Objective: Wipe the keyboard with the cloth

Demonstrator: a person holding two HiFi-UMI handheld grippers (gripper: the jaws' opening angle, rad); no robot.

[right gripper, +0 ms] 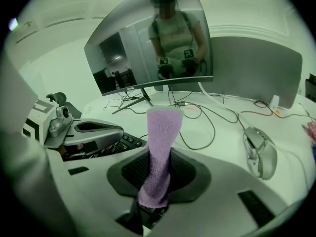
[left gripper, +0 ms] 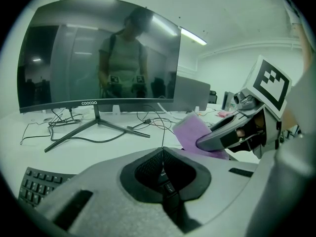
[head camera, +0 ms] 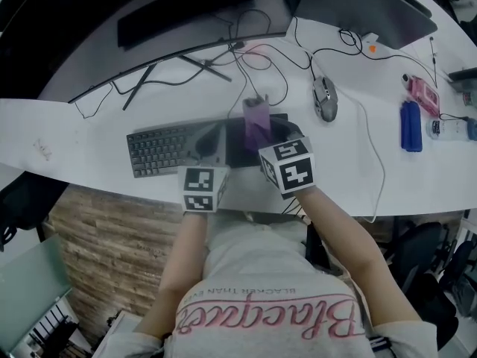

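Observation:
A black keyboard (head camera: 158,150) lies on the white desk (head camera: 67,133), close to its front edge. My right gripper (head camera: 262,134) is shut on a purple cloth (head camera: 257,119), which stands up in a strip above the keyboard's right half. From the right gripper view the cloth (right gripper: 162,147) rises between the closed jaws of the right gripper (right gripper: 159,158), and a few keyboard keys (right gripper: 127,142) show behind them. My left gripper (head camera: 212,145) hovers over the keyboard's middle, just left of the cloth. In its own view the left gripper (left gripper: 163,153) is shut and holds nothing; the cloth (left gripper: 191,131) is at its right.
A curved monitor (left gripper: 98,58) on a spread stand sits behind the keyboard, with loose cables (head camera: 261,58) around it. A grey mouse (head camera: 325,98) lies to the right, then a blue object (head camera: 411,125) and a pink one (head camera: 423,94). A second screen (head camera: 365,6) stands at back right.

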